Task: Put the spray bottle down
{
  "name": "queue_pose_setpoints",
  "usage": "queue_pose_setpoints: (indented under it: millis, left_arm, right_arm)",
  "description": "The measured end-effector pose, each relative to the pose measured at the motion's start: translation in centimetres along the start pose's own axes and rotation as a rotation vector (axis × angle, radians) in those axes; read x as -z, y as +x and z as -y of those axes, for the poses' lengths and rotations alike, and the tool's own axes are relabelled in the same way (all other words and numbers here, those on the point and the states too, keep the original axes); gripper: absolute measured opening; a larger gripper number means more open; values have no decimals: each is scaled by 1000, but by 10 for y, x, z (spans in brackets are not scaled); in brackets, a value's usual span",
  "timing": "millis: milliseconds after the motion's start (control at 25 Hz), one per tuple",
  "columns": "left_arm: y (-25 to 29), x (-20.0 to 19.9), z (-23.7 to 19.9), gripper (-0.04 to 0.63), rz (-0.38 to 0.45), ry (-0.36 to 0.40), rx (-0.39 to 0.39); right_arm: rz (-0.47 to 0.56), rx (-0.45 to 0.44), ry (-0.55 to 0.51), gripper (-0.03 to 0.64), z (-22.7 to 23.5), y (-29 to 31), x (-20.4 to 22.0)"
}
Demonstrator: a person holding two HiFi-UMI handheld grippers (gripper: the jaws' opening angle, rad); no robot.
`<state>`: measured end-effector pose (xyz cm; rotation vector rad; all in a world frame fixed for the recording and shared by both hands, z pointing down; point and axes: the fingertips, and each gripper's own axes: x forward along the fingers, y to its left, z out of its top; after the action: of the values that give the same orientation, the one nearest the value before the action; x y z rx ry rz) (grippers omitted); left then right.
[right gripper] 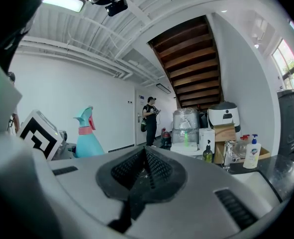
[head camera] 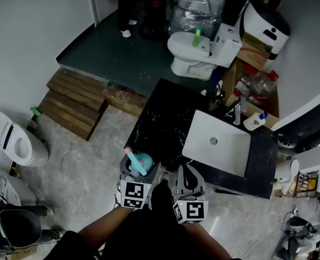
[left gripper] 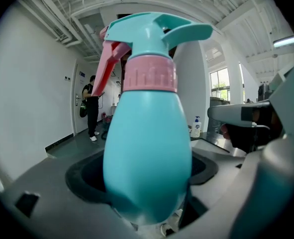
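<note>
Countertop: black, white-veined slab (head camera: 162,124), seen from steeply above; its near-left corner lies under both grippers.

Obj: teal egg-shaped plastic spray bottle w/ pink collar and pink trigger (head camera: 142,161) (left gripper: 147,148). It stands upright, nozzle up, over that near-left corner. Can't tell whether its base touches the slab.

L gripper (head camera: 140,167): jaws pinch the bottle low on its belly, one grey jaw each side. The body fills the gap and rises well above the jaw tips. Trigger points fwd-left in the left gripper view.

R gripper (head camera: 187,179) (right gripper: 146,169): jaws pressed together, nothing between them. It sits just beside the L gripper, to its right. The right gripper view shows the bottle (right gripper: 87,133) off to its left, next to the L marker cube.

Edges/room: slab's left edge runs just left of the bottle, w/ grey speckled floor (head camera: 89,161) beyond. Dark slab stretches ahead of the bottle. White rectangular sink basin (head camera: 216,142) is ahead-right, well apart. Chrome tap (head camera: 237,112) and white pump soap bottle (head camera: 254,122) stand at the basin's far side.

Room: white toilet (head camera: 195,50) past the slab's far end. Brown wooden pallet steps (head camera: 76,102) far left. Person in dark clothes (right gripper: 150,118) stands by the far doorway.
</note>
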<state>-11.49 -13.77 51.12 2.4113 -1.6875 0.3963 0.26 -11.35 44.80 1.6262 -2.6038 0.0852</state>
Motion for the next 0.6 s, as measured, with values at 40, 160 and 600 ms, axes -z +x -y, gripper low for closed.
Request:
queue_pose_setpoints:
  millis: [40,160,600]
  left_arm:
    - [6,0,2,422,-4,-2,6]
    - [24,2,11,422,-15,-3,28]
    - [89,19,30,422,-67,-3,107]
  right_arm:
    - [-1,2,2,15,4,5,1]
    - [-5,13,10,15,20,19,4]
    - [-69,-32,34,15,46,60,33]
